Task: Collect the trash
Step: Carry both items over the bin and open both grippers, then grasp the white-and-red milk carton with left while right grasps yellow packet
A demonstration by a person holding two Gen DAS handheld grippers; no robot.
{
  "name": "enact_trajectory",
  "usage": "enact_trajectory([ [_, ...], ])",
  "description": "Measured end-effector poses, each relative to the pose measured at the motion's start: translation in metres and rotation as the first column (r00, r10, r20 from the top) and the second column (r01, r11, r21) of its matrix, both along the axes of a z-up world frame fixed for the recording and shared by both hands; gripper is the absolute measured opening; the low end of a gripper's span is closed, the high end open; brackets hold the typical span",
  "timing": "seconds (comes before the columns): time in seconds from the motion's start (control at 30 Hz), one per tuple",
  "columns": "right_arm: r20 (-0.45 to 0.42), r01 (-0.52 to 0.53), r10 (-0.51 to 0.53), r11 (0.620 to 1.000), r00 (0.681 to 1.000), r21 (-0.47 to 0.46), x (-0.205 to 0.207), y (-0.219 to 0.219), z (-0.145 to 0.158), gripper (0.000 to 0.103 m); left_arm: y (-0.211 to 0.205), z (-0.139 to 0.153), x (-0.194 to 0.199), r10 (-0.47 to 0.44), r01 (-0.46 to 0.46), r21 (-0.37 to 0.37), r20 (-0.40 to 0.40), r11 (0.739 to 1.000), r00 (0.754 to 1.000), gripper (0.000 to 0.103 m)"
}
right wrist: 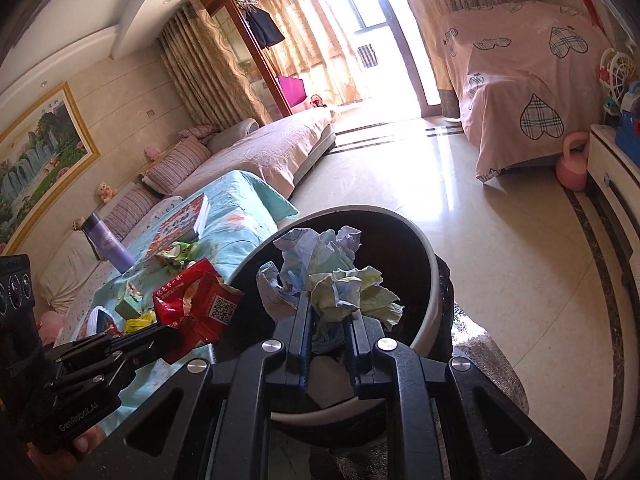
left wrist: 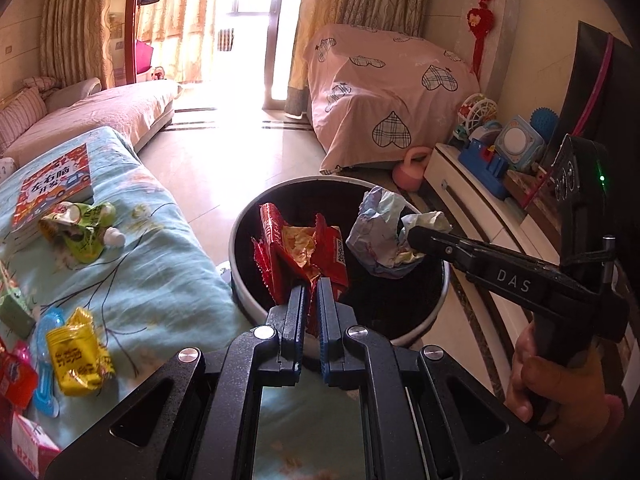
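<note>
My left gripper (left wrist: 311,286) is shut on a red snack wrapper (left wrist: 300,246) and holds it over the round black trash bin (left wrist: 240,236) with a white rim. My right gripper (right wrist: 329,312) is shut on a crumpled ball of pale paper (right wrist: 320,276), also over the bin (right wrist: 424,280). The right gripper (left wrist: 412,236) and its paper (left wrist: 380,236) show in the left wrist view. The left gripper (right wrist: 172,334) with the red wrapper (right wrist: 200,304) shows in the right wrist view. More trash lies on the table's light blue cloth: a green pouch (left wrist: 82,230) and a yellow wrapper (left wrist: 76,354).
A book (left wrist: 54,188), a green box (left wrist: 14,312), a blue plastic piece (left wrist: 46,364) and red packets (left wrist: 14,376) lie on the table. A purple bottle (right wrist: 106,242) stands there. A sofa (left wrist: 100,114), a covered armchair (left wrist: 384,96), a pink kettlebell (left wrist: 412,170) and a toy-laden cabinet (left wrist: 480,192) surround the floor.
</note>
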State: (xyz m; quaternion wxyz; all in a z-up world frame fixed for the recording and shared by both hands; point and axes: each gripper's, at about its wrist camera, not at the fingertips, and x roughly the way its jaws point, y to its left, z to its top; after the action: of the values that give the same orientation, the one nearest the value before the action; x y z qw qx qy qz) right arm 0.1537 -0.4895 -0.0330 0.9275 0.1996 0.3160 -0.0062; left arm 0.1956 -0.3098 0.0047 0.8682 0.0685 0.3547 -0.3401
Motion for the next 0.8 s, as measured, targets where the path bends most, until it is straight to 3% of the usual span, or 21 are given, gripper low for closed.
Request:
enact_trajectory([
  [0.17,-0.028,0.006,-0.006,1.000,1.000,-0.002,0.008,-0.003,-0.007,0.017,-0.008,-0.009,0.017,-0.006,0.005,-0.015,-0.056,1.000,0.998,0.010],
  [0.27,-0.037,0.008,-0.008,1.000,0.999,-0.007,0.011,-0.005,-0.009,0.021,-0.007,-0.013,0.022,0.004,-0.005,-0.014,-0.083,1.000,0.997,0.021],
  [0.37,-0.036,0.017,-0.017,1.000,0.999,0.003,0.010,-0.007,-0.007,0.037,0.002,-0.011,0.016,0.021,-0.022,-0.021,-0.077,1.000,0.997,0.035],
  [0.4,-0.028,0.023,-0.023,1.000,0.999,0.007,0.007,-0.008,-0.006,0.045,0.006,-0.010,0.013,0.028,-0.030,-0.023,-0.072,0.999,0.997,0.047],
  [0.47,-0.014,0.025,-0.025,1.000,1.000,0.014,0.004,-0.008,-0.003,0.064,0.015,-0.007,0.006,0.042,-0.044,-0.037,-0.061,0.998,0.997,0.055],
  [0.5,-0.007,0.026,-0.026,1.000,1.000,0.016,0.001,-0.006,-0.002,0.070,0.021,-0.007,0.003,0.043,-0.046,-0.042,-0.060,0.998,0.997,0.055],
  [0.6,0.009,0.023,-0.023,1.000,1.000,0.013,-0.005,0.001,0.002,0.072,0.037,-0.005,-0.010,0.062,-0.064,-0.044,-0.046,0.997,0.997,0.056],
  [0.8,0.045,-0.001,0.000,1.000,0.999,0.017,-0.021,0.032,0.006,0.088,0.080,-0.005,-0.033,0.109,-0.110,-0.033,-0.018,0.993,0.994,0.059],
])
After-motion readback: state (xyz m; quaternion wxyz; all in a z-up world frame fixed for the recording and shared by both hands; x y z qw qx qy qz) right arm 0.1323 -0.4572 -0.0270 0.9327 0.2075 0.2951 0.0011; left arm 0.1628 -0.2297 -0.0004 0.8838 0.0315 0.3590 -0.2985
